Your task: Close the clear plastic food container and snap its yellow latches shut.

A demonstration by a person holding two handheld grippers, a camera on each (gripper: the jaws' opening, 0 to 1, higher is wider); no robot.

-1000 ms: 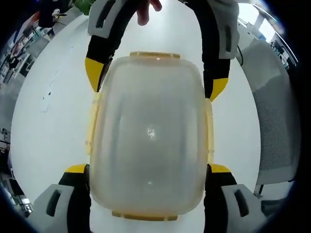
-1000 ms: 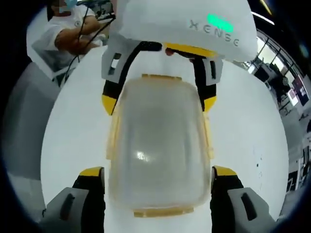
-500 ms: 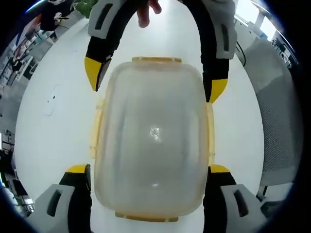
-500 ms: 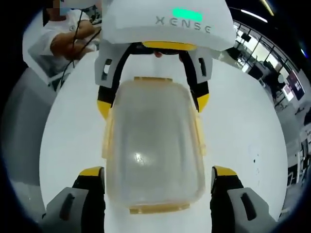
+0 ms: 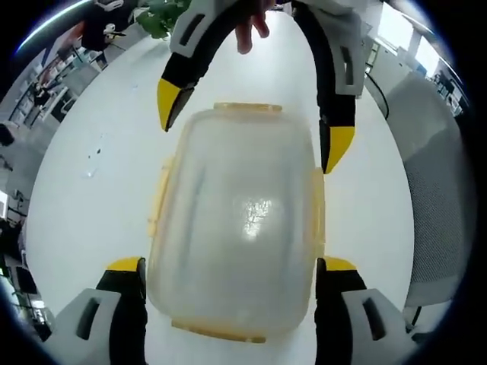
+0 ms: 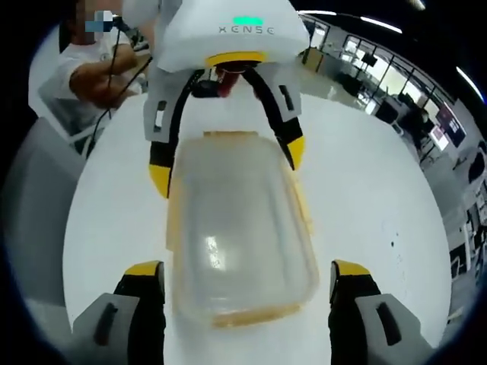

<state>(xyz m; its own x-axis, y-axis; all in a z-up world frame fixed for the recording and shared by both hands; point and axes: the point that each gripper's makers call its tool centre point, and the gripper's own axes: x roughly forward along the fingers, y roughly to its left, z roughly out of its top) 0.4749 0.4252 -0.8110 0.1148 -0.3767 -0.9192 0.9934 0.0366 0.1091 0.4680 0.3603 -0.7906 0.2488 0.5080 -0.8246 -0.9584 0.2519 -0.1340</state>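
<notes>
The clear plastic container (image 5: pixel 236 220) lies on the white table (image 5: pixel 91 205) with its lid on. Its yellow latches (image 5: pixel 157 199) stick out along the sides and ends. My left gripper (image 5: pixel 230 266) is open, one jaw on each long side of the container's near end. My right gripper (image 5: pixel 252 125) comes in from the top, open, its yellow tips beside the far end. In the right gripper view the container (image 6: pixel 240 228) sits slightly askew. The right gripper (image 6: pixel 247 270) straddles its near end and the left gripper (image 6: pixel 227 166) flanks the far end.
A grey mesh chair (image 5: pixel 434 190) stands past the table edge on the right. A seated person in a white shirt (image 6: pixel 84 68) is at the far left, with another grey chair (image 6: pixel 30 213) nearby. A hand (image 5: pixel 251 23) holds the right gripper.
Both views have drawn back and tilted, so the container looks smaller and askew. The opposite gripper's tips now stand a little further from the container's far corners. The container stays on the table.
</notes>
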